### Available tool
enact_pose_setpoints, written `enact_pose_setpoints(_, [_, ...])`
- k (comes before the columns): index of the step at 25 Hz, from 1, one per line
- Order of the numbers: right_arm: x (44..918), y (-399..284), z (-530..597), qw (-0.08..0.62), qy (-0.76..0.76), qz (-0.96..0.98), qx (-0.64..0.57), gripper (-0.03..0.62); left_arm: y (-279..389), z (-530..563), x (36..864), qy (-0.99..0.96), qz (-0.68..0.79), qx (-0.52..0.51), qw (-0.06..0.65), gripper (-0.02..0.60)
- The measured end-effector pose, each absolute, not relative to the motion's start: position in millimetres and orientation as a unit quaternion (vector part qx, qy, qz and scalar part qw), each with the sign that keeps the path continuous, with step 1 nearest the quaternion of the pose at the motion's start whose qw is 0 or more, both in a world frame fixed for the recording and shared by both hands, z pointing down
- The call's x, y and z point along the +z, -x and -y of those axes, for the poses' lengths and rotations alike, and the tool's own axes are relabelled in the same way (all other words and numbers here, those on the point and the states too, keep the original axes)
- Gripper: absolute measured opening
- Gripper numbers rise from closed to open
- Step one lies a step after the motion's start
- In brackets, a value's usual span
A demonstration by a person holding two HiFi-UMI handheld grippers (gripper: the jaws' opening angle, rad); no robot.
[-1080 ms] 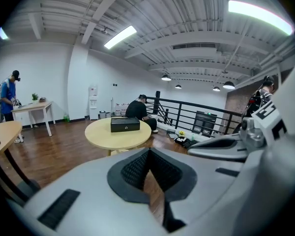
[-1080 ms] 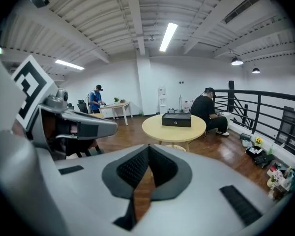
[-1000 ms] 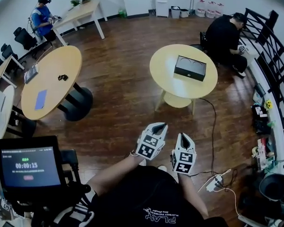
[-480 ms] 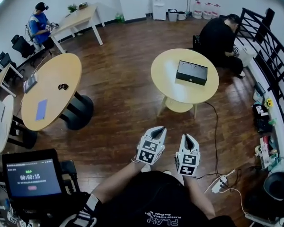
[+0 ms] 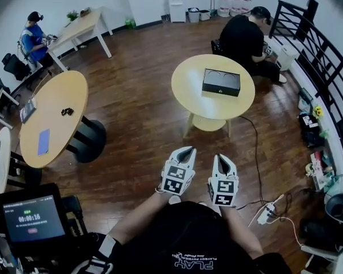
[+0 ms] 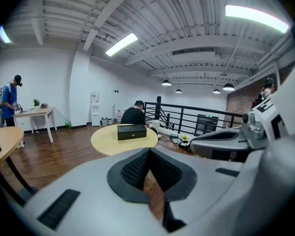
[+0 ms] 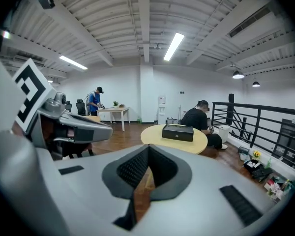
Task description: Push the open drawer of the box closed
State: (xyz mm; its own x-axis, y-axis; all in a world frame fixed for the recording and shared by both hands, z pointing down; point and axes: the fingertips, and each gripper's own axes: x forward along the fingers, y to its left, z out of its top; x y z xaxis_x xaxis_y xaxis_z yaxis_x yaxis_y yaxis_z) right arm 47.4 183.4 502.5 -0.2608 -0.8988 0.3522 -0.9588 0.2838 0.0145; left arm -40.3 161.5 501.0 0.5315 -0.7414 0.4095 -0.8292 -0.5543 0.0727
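Note:
The black box [image 5: 220, 82] rests on a round yellow table [image 5: 188, 90] some way ahead of me across the wooden floor. It also shows as a small black box [image 6: 132, 132] in the left gripper view and as a black box [image 7: 177, 132] in the right gripper view; from here I cannot make out its drawer. My left gripper [image 5: 188, 149] and right gripper [image 5: 220, 157] are held side by side close to my body, both pointing toward the table. Each has its jaws shut with nothing between them.
A person in black [image 5: 240, 36] sits just behind the round table. A big oval table [image 5: 51, 124] stands to the left, a black railing [image 5: 326, 56] runs along the right. A power strip with cables [image 5: 266, 213] lies on the floor at right. A timer screen [image 5: 33, 218] sits lower left.
The round table and box have shifted left in the head view as the camera moved. Both grippers keep their place in front of me, still shut.

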Motion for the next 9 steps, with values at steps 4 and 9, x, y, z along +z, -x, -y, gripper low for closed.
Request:
enact_pose_setpoints(4, [502.8, -48.1, -184.6, 0.148, -0.591, 0.786, 0.102, 0.005, 36.2, -164.7, 501.1, -0.868, 0.447, 0.168, 0.133, 0.0])
enact_pose_setpoints(9, [499.7, -47.3, -181.6, 0.148, -0.59, 0.788, 0.099, 0.005, 35.0, -162.2, 497.8, -0.868, 0.449, 0.165, 0.131, 0.0])
